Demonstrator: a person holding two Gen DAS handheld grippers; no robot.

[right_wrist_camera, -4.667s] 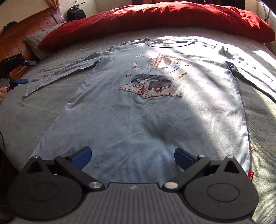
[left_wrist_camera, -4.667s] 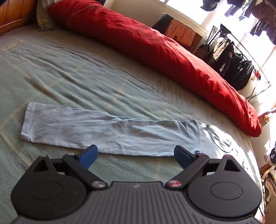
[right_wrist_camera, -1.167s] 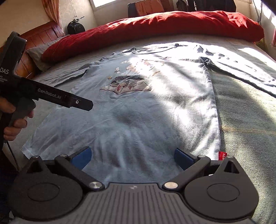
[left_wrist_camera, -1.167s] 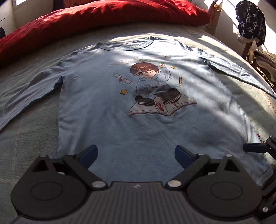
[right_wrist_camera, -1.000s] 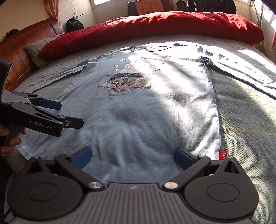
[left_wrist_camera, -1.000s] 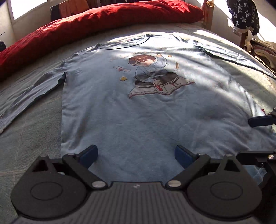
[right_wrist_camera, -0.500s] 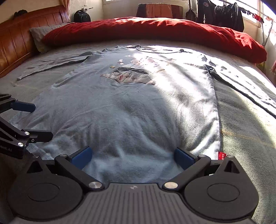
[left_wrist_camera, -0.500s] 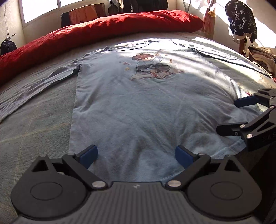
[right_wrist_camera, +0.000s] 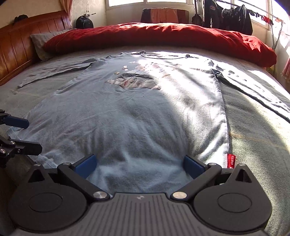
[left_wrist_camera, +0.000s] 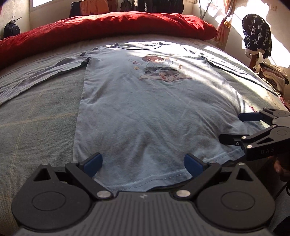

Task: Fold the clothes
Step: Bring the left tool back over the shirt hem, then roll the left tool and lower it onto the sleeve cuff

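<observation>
- Because both grippers sit low at the hem with fingers spread and nothing between them, the nearest risk is a poor pinch: the left gripper (left_wrist_camera: 143, 164) straddles the hem near the shirt's left corner, the right gripper (right_wrist_camera: 139, 164) near the corner with the red tag (right_wrist_camera: 231, 161), and a closing finger could catch only the top layer, or bed cover (left_wrist_camera: 36, 127) along with it.
- While the long-sleeved shirt (left_wrist_camera: 145, 109) lies flat, face up, in the middle of the bed, hem toward the cameras and collar at 12 o'clock, uneven lifting by the two grippers would likely skew the fold line.
- The sleeves are stretched out at about 10 and 2 o'clock; if the hem is carried up first they may drag and bunch.
- The red duvet (right_wrist_camera: 163, 36) beyond the collar could crowd a fold that travels too far.
- Only the left wrist view shows the hem stitching and the star-patterned cloth (left_wrist_camera: 257, 32) at 2 o'clock.
- Only the right wrist view shows the tag, the wooden headboard (right_wrist_camera: 21, 45) at 10 o'clock and the clothes rail (right_wrist_camera: 244, 14).
</observation>
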